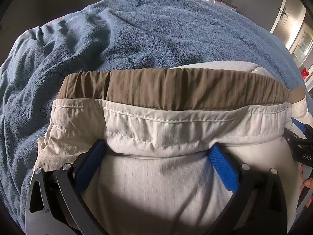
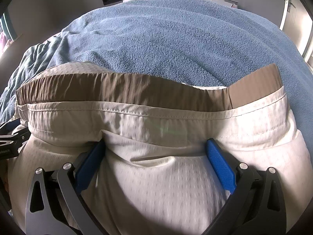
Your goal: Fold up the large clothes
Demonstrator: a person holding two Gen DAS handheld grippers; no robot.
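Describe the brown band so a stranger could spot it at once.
Start at the blue blanket covering the bed. On it lies a white garment. The brown band runs along its far edge, gathered and wrinkled, the only brown strip there.

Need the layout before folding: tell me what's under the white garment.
The white garment lies on a blue blanket, visible beyond its brown waistband. What's directly beneath is covered.

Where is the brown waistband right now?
In both wrist views the waistband runs across mid-frame along the far edge of the white garment, just beyond both open claws, with the blue blanket behind it.
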